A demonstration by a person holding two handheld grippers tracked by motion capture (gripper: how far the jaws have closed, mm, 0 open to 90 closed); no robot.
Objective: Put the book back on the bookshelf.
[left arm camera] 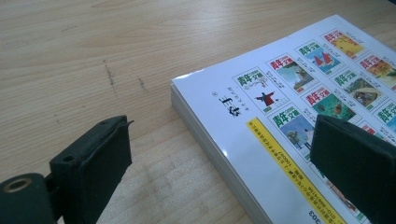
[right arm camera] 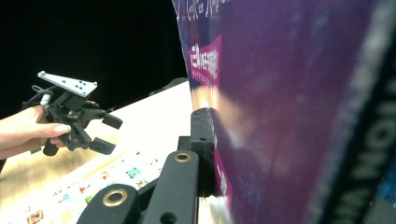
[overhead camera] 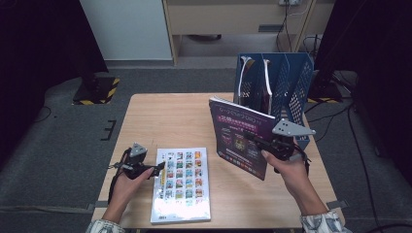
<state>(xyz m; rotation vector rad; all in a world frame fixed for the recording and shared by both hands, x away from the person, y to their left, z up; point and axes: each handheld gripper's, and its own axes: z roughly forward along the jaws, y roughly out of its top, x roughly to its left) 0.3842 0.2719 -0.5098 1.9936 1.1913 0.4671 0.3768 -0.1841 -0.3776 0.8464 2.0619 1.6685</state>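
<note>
From the high view, we see the right tool [overhead camera: 257, 142] clamped on a purple magazine [overhead camera: 239, 138], held upright above the surface [overhead camera: 170, 116] just in front of the blue file rack [overhead camera: 286, 77], which already holds thin volumes in its left slots. The left tool [overhead camera: 156, 169] rests at the left edge of a white book [overhead camera: 181, 184] lying flat.

In the left gripper view, our left tool [left arm camera: 219, 158] stands wide, one jaw over bare wood, the other over the white book [left arm camera: 299, 116], gripping nothing.

In the right gripper view, the jaws pinch the purple magazine [right arm camera: 280, 107] near its lower edge. We judge it light, glossy and floppy, so a hold close to the spine should keep it from sagging or slipping.
</note>
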